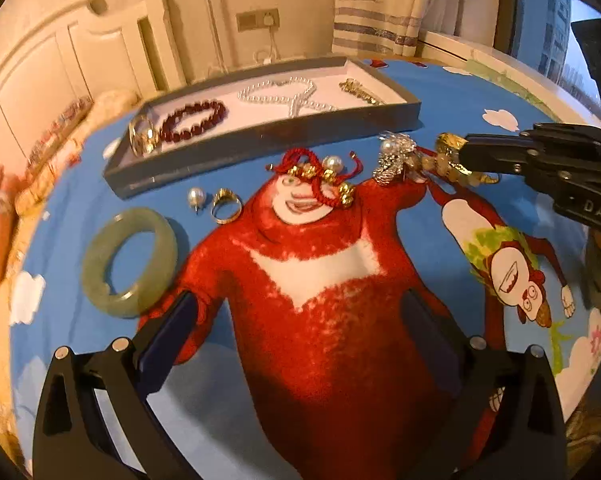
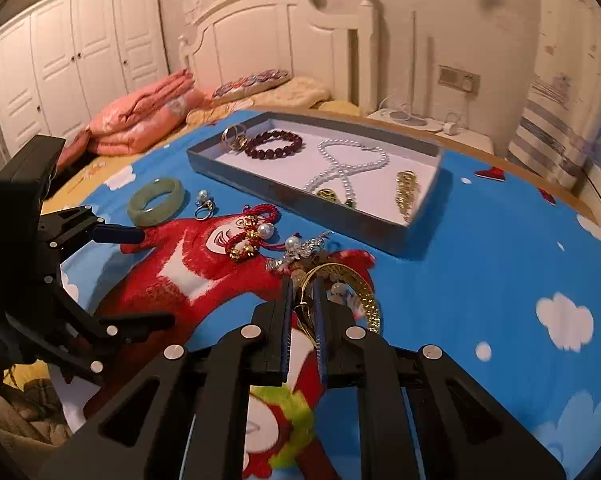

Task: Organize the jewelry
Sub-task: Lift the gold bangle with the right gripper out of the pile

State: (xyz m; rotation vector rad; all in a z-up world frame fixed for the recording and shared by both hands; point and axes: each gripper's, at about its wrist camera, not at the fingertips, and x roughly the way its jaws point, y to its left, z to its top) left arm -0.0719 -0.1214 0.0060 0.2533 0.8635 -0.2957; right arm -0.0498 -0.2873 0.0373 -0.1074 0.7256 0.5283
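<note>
A grey tray (image 1: 268, 136) (image 2: 416, 232) holds a dark red bead bracelet (image 1: 192, 120) (image 2: 274, 143), a pearl necklace (image 1: 284, 94) (image 2: 352, 164), gold pieces (image 1: 360, 92) (image 2: 406, 190) and a ring (image 1: 142, 136). On the cartoon cloth lie a green jade bangle (image 1: 130, 262) (image 2: 156, 201), a gold ring (image 1: 226, 206) (image 2: 204, 210), a pearl earring (image 1: 195, 196), a red cord bracelet (image 1: 320, 176) (image 2: 252, 232) and a silver brooch (image 1: 394, 160) (image 2: 304, 248). My right gripper (image 2: 302, 292) (image 1: 460, 156) is shut on a gold bangle (image 2: 360, 288) (image 1: 448, 146). My left gripper (image 1: 300, 312) (image 2: 140, 280) is open and empty.
The blue cartoon cloth (image 1: 460, 92) (image 2: 480, 280) covers the table. A bed with pink folded bedding (image 2: 140, 120) and a white headboard (image 2: 280, 32) lies behind. A window (image 1: 548, 32) is at the far right.
</note>
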